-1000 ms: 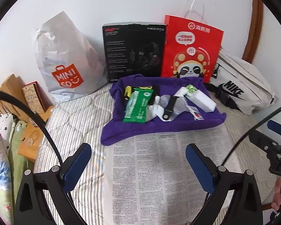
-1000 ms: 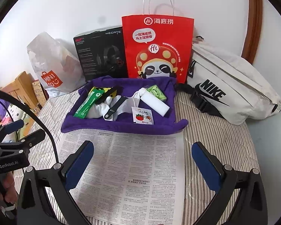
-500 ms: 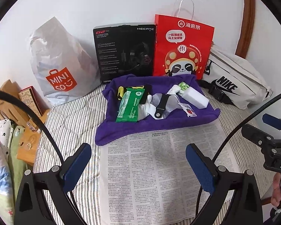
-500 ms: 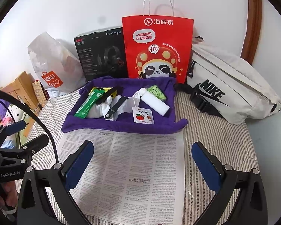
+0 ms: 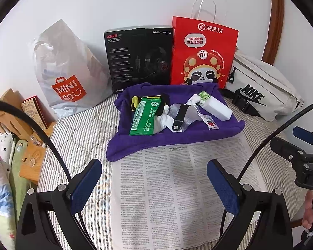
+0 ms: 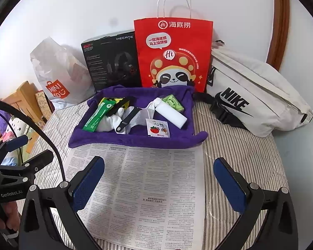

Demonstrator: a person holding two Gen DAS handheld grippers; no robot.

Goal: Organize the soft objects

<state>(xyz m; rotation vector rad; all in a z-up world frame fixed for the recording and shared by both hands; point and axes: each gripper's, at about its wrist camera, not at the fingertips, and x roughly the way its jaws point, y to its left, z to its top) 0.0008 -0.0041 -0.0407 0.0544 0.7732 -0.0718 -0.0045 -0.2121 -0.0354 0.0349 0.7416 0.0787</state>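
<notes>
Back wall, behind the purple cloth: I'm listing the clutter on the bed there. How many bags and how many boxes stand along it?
Bags: 3 (grey Miniso bag, red paper bag, white Nike bag)
Boxes: 1 (black headset box)
Total: 4
</notes>
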